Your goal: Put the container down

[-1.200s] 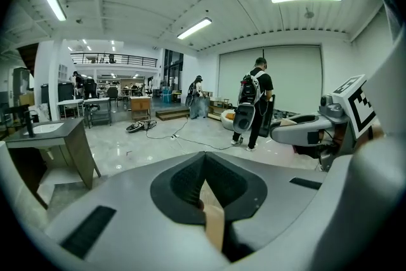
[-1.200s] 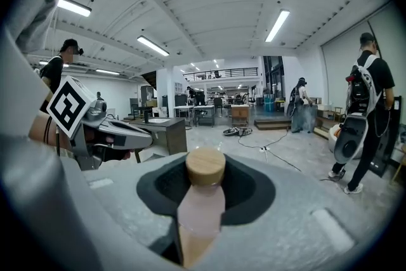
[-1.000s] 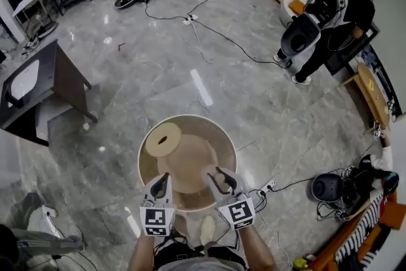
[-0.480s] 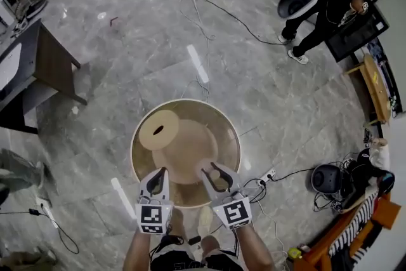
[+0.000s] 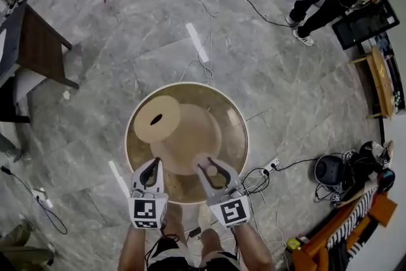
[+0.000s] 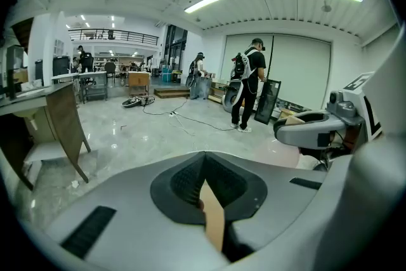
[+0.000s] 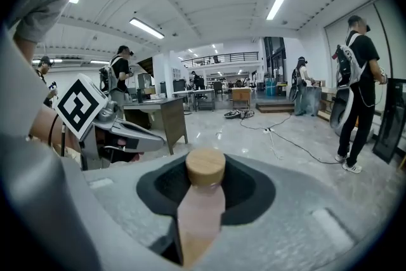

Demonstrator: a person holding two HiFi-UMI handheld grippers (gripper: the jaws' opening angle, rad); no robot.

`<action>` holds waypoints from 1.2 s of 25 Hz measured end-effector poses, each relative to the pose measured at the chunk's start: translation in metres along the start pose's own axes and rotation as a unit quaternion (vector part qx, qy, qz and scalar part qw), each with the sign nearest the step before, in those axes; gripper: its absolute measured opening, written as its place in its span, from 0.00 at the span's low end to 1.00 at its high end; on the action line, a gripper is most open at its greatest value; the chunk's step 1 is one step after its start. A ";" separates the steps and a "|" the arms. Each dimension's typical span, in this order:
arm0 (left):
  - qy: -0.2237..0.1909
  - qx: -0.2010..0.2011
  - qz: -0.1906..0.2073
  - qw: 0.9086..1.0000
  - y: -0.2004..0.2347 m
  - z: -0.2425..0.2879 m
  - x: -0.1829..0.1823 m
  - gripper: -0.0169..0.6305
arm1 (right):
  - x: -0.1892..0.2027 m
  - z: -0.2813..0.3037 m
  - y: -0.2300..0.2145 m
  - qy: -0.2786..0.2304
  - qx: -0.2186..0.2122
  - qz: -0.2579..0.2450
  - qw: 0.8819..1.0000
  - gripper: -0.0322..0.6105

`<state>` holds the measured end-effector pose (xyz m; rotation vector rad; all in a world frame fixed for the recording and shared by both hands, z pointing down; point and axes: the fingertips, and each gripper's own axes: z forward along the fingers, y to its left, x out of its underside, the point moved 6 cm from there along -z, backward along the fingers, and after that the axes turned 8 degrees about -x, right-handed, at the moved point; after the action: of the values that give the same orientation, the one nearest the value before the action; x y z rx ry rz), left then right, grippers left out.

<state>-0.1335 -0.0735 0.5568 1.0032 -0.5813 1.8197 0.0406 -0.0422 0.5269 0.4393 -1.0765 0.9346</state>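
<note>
Clamped shut on round wooden container (image 5: pixel 236 116): left gripper (image 5: pixel 151 165) pinching thin near rim, right gripper (image 5: pixel 210 168) squeezing its knobbed tab (image 7: pixel 204 182).

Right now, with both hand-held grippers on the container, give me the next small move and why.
Probably lower the container straight down onto the floor. The left hand-held gripper pinches its near rim, the right hand-held gripper a knobbed wooden part; it seems carried by both, so releasing either now could tip it.
</note>
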 end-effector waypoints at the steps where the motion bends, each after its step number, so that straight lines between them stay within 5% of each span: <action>1: 0.001 0.001 -0.001 1.000 0.002 0.004 0.005 0.05 | 0.006 0.004 -0.001 0.003 0.000 0.001 1.000 0.24; 30: 0.029 -0.020 -0.039 0.999 0.032 0.075 0.139 0.05 | 0.153 0.104 -0.016 0.044 -0.031 0.005 0.999 0.24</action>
<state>-0.1640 -0.0723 0.7150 0.9308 -0.5336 1.7566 0.0208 -0.0588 0.7106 0.3394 -1.0258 0.9201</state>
